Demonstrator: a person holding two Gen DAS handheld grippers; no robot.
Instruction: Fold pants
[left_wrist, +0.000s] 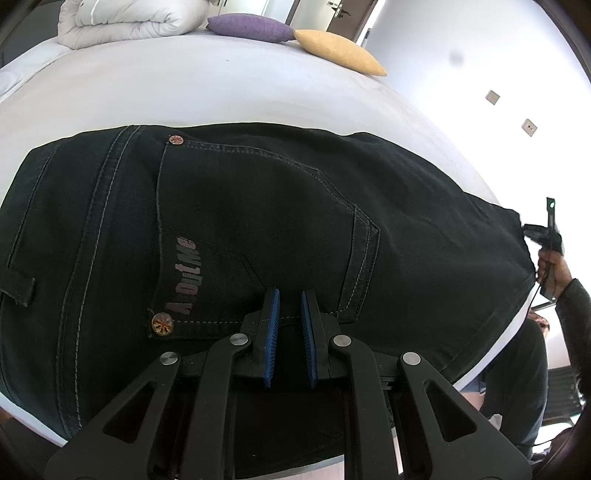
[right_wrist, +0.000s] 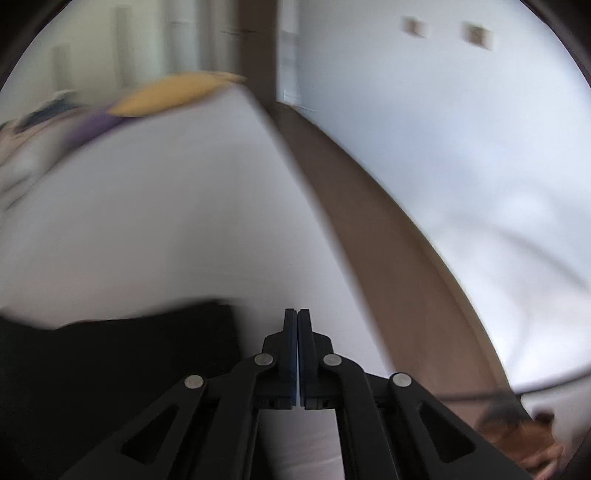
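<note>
Dark jeans (left_wrist: 258, 221) lie flat on the white bed (left_wrist: 184, 92), back pocket up with pink lettering and two round rivets. My left gripper (left_wrist: 290, 295) is open, its blue pads just above the pocket's lower edge, holding nothing. My right gripper (left_wrist: 535, 232) shows at the far right of the left wrist view, by the jeans' right end. In the right wrist view the right gripper (right_wrist: 297, 312) is shut and empty over the white sheet, with the jeans' dark end (right_wrist: 129, 350) to its left. That view is motion-blurred.
A folded white duvet (left_wrist: 122, 22), a purple cushion (left_wrist: 247, 27) and a yellow cushion (left_wrist: 340, 51) lie at the bed's far end. The bed's right edge (right_wrist: 295, 155) drops to a brown floor (right_wrist: 388, 240) beside a white wall.
</note>
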